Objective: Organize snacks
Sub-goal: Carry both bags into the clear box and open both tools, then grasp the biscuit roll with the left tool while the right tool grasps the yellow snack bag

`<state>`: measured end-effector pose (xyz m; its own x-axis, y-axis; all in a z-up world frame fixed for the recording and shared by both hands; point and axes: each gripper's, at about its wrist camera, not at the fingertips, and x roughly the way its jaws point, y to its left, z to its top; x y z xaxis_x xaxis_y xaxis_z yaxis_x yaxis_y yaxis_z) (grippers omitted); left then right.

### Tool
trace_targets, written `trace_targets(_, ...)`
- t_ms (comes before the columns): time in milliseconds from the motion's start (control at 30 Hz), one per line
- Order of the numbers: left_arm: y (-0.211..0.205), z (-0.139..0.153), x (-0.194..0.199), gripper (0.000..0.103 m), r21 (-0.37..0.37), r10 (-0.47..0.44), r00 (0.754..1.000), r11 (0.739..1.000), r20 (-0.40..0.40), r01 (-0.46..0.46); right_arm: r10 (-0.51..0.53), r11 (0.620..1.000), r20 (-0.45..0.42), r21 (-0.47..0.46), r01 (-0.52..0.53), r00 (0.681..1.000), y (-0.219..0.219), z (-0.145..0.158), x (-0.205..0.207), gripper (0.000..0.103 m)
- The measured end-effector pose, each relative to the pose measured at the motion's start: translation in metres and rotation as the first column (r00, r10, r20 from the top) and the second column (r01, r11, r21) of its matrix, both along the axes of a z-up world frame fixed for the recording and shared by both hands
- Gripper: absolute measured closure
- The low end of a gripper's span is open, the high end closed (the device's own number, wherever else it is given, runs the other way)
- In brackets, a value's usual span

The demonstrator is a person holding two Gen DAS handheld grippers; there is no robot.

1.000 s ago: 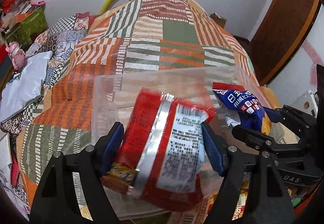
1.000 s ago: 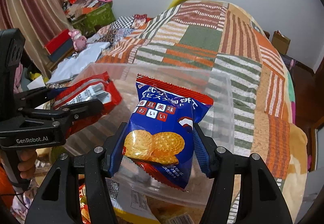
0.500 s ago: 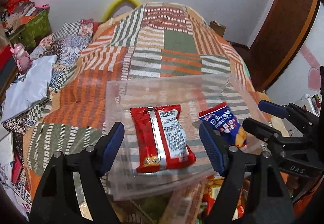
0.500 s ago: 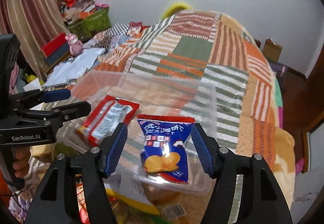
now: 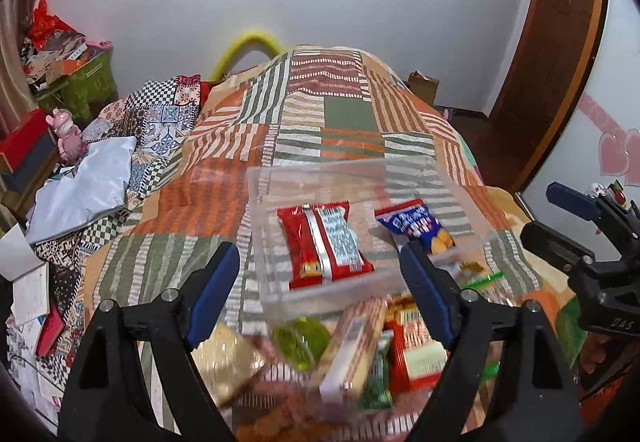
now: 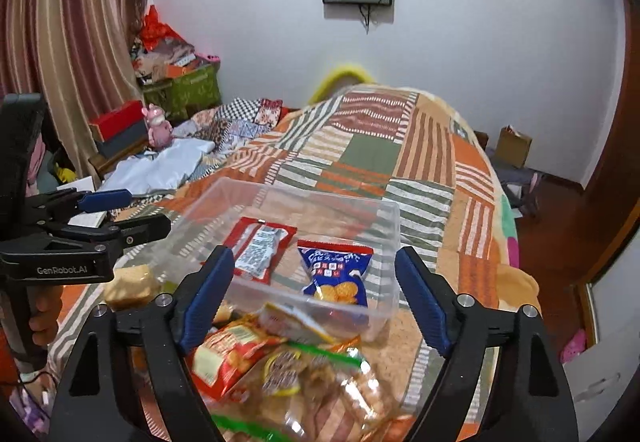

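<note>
A patchwork bedspread (image 5: 344, 118) is seen. From left to right: the left gripper (image 5: 320, 282) is held wide and empty, its jaws just opened further. A red packet (image 5: 324, 242) and a blue biscuit packet (image 5: 418, 226) lie side by side in the clear plastic box (image 5: 320, 178). The right gripper (image 6: 314, 292) is likewise wide and empty after opening. Both packets appear placed; next, another snack must be chosen from the loose pile (image 6: 280, 358) in front of the box.

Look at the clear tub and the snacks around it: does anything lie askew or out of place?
Inside the clear tub, the red packet lies printed side down, and the blue biscuit packet sits askew beside it. The other snacks remain a loose heap on the bedspread in front of the tub.
</note>
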<state>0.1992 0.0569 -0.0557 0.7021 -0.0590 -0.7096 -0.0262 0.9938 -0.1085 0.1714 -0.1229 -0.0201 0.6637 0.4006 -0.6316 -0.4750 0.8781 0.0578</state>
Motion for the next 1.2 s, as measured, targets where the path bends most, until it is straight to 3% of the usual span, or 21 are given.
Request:
trace_targets(533,-0.007,-0.054,-0.045,0.021,-0.007,-0.024,0.996,1.000,-0.086,0.024,-0.051,0.999,-0.043,-0.007,0.051,0.998,-0.008,-0.040,-0.047,0.018)
trace_targets(667,-0.014,-0.061,-0.043,0.030,0.008,-0.050,0.995,0.999,-0.084,0.051,-0.063,0.998,-0.080,-0.004,0.063,0.995,-0.009,-0.056,-0.049,0.018)
trace_targets(833,-0.022,-0.067,-0.031,0.053,-0.001,-0.083,0.991,0.997,-0.102,0.083,-0.058,0.998,-0.124,0.027,0.062,0.991,-0.009,-0.069,-0.045,0.018)
trace_targets(900,-0.022,-0.071,-0.025,0.057,-0.023,-0.093,0.988,0.996,-0.121,0.091,-0.053,0.997,-0.139,0.043,0.060,0.989,-0.009,-0.073,-0.045,0.018)
trace_targets(1200,-0.031,-0.090,-0.015,0.058,-0.009,-0.131,0.980,0.991,-0.148,0.131,-0.057,0.995,-0.168,0.075,0.070,0.984,-0.011,-0.084,-0.043,0.022)
